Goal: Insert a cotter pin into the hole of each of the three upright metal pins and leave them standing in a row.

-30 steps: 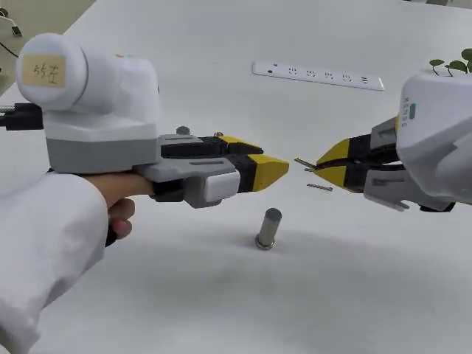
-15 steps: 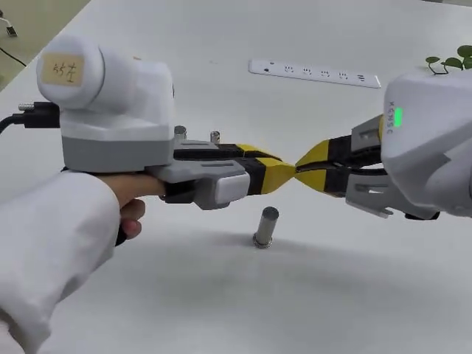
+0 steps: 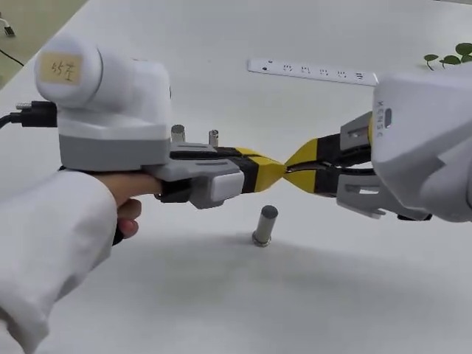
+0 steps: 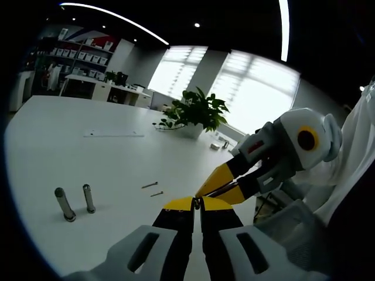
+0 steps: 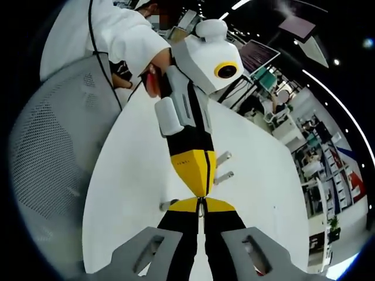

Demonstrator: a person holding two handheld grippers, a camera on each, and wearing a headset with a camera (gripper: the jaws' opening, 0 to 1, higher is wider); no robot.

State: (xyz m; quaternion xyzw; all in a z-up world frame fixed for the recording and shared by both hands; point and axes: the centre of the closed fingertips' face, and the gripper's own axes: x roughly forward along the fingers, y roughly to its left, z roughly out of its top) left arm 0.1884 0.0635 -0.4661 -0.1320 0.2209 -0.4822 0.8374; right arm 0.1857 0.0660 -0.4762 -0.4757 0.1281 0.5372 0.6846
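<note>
Now we look down on a white workbench (image 3: 221,310) that spans the head view from edge to edge. In the right gripper view a grey mesh chair back (image 5: 47,164) takes up the left side of the frame. Across the middle of the head view we see the left gripper (image 3: 277,174), reaching in from the left in a hand (image 3: 122,198) with a white sleeve (image 3: 44,251), and the right gripper (image 3: 293,168), reaching in from the right, their yellow tips touching above the bench. Both pairs of jaws are drawn narrow, all but closed; whether anything is pinched where the tips meet we cannot tell. A potted plant (image 4: 196,111) stands at the upper centre of the left gripper view, and a white power strip (image 3: 313,72) lies near the top of the head view. Just below the meeting tips, the front metal pin (image 3: 264,226) stands on end on the bench, apart from both grippers. Behind the left gripper's body, left of centre, the left rear metal pin (image 3: 178,133) and the right rear metal pin (image 3: 213,137) stand side by side. In the left gripper view, the upper cotter pin (image 4: 150,185) and the lower cotter pin (image 4: 156,194) lie loose on the bench, just beside each other, a little left of centre.
</note>
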